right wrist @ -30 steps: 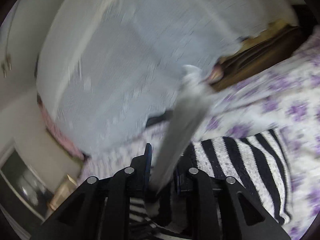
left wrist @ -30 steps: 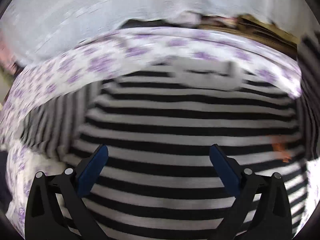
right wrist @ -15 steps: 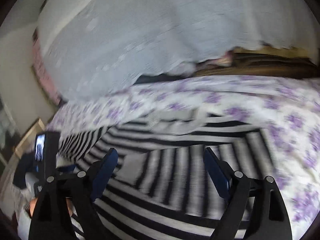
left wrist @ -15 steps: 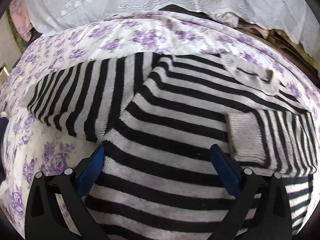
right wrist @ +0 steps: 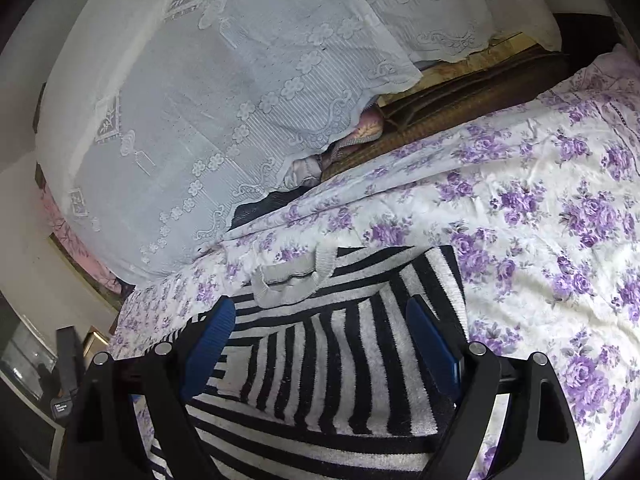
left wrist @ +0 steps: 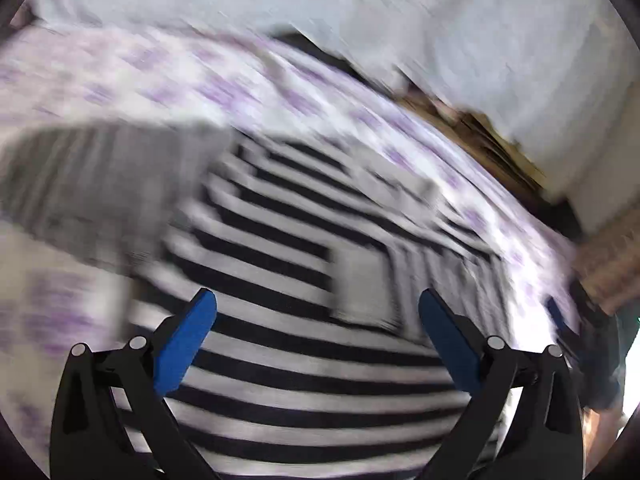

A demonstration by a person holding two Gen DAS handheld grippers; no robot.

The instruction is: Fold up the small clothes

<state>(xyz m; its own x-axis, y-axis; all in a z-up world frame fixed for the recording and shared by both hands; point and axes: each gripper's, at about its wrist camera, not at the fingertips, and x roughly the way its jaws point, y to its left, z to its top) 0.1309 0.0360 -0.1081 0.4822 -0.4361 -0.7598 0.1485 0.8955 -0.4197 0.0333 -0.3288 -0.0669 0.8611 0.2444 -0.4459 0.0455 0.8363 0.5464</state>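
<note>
Hovering with jaws spread wide and nothing between the blue pads, the right gripper [right wrist: 316, 338] sat over the near part of a black-and-white striped sweater [right wrist: 320, 364]. One sleeve [right wrist: 360, 344] was folded in across the body, stripes running away from the camera, cuff end near the left pad. Grey ribbed collar [right wrist: 294, 280] lay just beyond the fingers at the far edge of the garment.

Left gripper [left wrist: 318, 332] was likewise released, pads wide apart, empty, above the same sweater; that view was heavily motion-blurred. Folded sleeve and its grey cuff [left wrist: 360, 284] showed between the pads and to the right; a second sleeve [left wrist: 92, 192] stretched out to the left, too smeared for detail.

Sweater lay flat on a white bedsheet with purple flowers [right wrist: 540, 216], which extended right and far. Beyond the sheet's far edge hung a white lace curtain [right wrist: 224, 92], with a brown wooden frame [right wrist: 460, 100] to its right and some bunched fabric [right wrist: 356, 136] peeking from under the curtain hem.
</note>
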